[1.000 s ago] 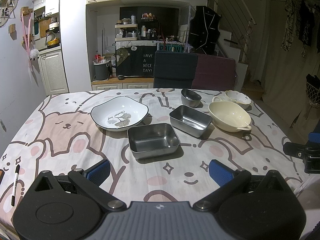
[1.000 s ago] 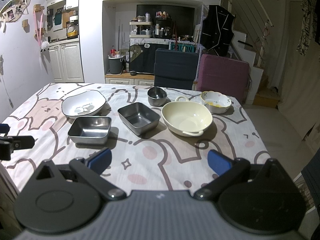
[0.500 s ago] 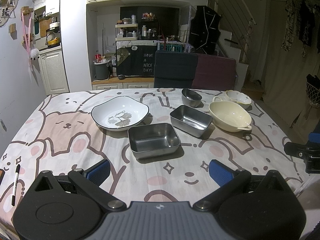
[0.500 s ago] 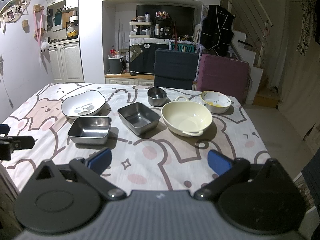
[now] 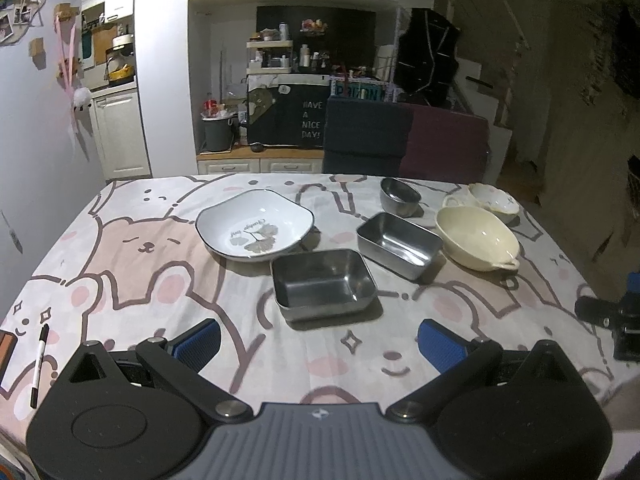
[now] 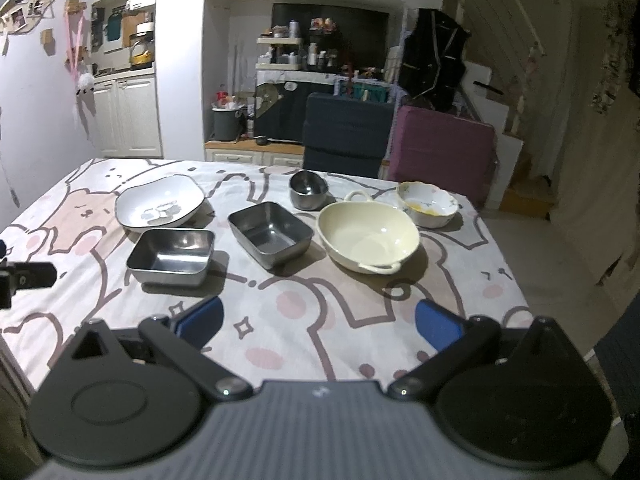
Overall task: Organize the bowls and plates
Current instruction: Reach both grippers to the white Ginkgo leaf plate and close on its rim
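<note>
"HAVE A NICE DAY!" — white letters on the dark cloth panel behind the table.

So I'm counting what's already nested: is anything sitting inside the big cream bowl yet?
No, in the right wrist view the cream bowl shows only its bare inside, and the floral bowl stands behind it on the tablecloth.

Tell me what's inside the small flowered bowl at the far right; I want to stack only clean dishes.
The right wrist view shows yellow residue on the flowered bowl floor. The cream bowl in front looks bare inside. The flowered bowl's near inner wall is hidden by its own rim.
</note>
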A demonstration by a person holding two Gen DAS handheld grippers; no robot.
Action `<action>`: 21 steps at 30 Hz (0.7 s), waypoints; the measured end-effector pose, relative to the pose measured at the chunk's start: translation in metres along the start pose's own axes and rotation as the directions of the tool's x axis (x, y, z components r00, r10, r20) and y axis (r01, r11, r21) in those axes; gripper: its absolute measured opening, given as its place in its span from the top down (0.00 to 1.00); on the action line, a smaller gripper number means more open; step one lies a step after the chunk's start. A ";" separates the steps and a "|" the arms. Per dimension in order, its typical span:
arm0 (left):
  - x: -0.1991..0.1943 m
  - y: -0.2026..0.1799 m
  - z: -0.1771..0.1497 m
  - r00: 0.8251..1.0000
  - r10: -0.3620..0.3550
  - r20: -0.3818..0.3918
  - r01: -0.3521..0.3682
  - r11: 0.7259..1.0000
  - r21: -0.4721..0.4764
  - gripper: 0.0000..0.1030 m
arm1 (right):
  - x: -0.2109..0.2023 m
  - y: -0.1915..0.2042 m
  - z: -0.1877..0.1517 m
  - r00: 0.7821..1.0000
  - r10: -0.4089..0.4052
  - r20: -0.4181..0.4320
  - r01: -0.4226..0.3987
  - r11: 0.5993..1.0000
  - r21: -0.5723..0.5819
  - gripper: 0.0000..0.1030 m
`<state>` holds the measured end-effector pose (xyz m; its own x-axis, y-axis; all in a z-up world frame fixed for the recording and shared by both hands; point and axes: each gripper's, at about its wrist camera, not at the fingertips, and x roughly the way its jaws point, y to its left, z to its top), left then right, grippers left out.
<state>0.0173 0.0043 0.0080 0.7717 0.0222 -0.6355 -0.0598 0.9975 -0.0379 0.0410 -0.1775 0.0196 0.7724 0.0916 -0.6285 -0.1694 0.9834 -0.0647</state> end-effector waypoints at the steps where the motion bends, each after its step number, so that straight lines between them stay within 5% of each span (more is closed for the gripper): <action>1: 0.002 0.002 0.004 1.000 0.006 0.005 -0.006 1.000 -0.001 0.00 | 0.003 0.001 0.003 1.000 0.009 -0.002 -0.009 1.000 -0.008 0.00; 12: 0.051 0.059 0.066 0.991 0.117 0.062 -0.110 0.987 -0.113 0.00 | 0.048 0.019 0.073 0.984 0.153 0.096 -0.139 0.980 -0.142 0.00; 21: 0.130 0.108 0.087 0.984 0.177 0.012 -0.168 0.955 -0.243 0.00 | 0.117 0.042 0.133 0.937 0.297 0.186 -0.259 0.944 -0.205 0.00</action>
<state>0.1662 0.1205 -0.0110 0.7564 0.1987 -0.6232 -0.3411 0.9328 -0.1166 0.2058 -0.1043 0.0464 0.7868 0.4069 -0.4642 -0.4851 0.8726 -0.0574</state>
